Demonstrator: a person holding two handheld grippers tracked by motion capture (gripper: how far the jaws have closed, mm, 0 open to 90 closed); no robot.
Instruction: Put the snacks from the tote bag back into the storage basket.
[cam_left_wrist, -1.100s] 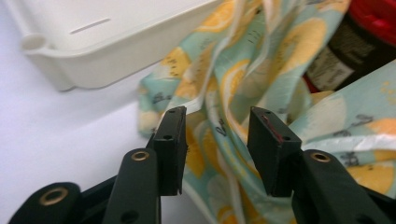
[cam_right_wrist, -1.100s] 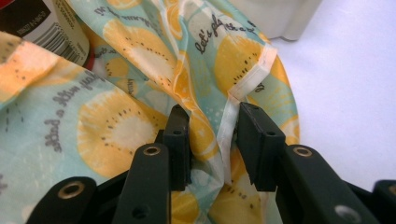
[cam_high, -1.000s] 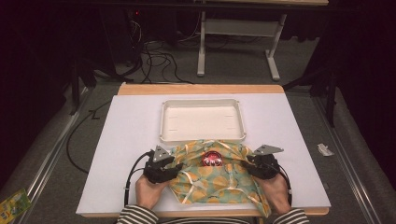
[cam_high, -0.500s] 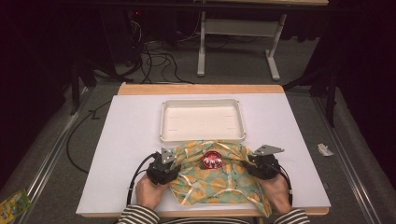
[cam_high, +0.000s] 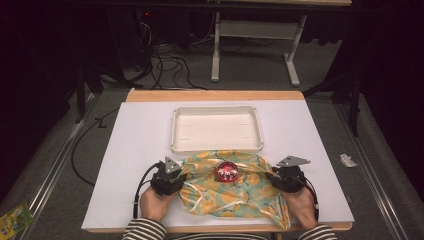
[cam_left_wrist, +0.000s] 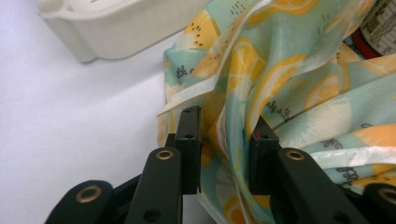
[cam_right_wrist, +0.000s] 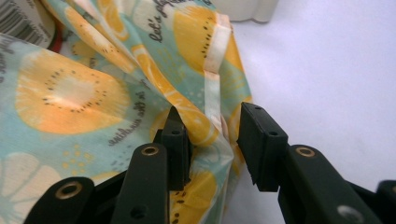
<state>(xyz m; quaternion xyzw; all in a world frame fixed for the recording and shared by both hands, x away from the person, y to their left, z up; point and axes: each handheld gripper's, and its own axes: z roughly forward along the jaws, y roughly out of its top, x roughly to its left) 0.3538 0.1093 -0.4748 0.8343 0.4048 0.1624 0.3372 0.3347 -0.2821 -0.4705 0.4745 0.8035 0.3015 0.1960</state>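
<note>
A cloth bag (cam_high: 240, 192) printed with orange citrus slices lies crumpled near the table's front edge. A red can (cam_high: 227, 171) sits in its open top. My left gripper (cam_high: 181, 181) is at the bag's left edge. Its jaws have just been closing and stand a little apart, with a fold of the bag (cam_left_wrist: 289, 70) between them (cam_left_wrist: 225, 140). My right gripper (cam_high: 274, 180) is at the bag's right edge. A hem of the bag (cam_right_wrist: 70, 93) lies between its jaws (cam_right_wrist: 210, 133), with a gap beside the right jaw. The can's label (cam_left_wrist: 378, 28) peeks past the cloth.
A shallow white tray (cam_high: 216, 148) stands empty just behind the bag, and its corner (cam_left_wrist: 116, 28) is close to my left gripper. White table surface (cam_high: 140, 130) spreads to both sides. Cables and a table stand lie on the floor beyond.
The left gripper's jaws have drawn closer together around the bag's left edge. Both hands, the bag and the can stay where they were.
</note>
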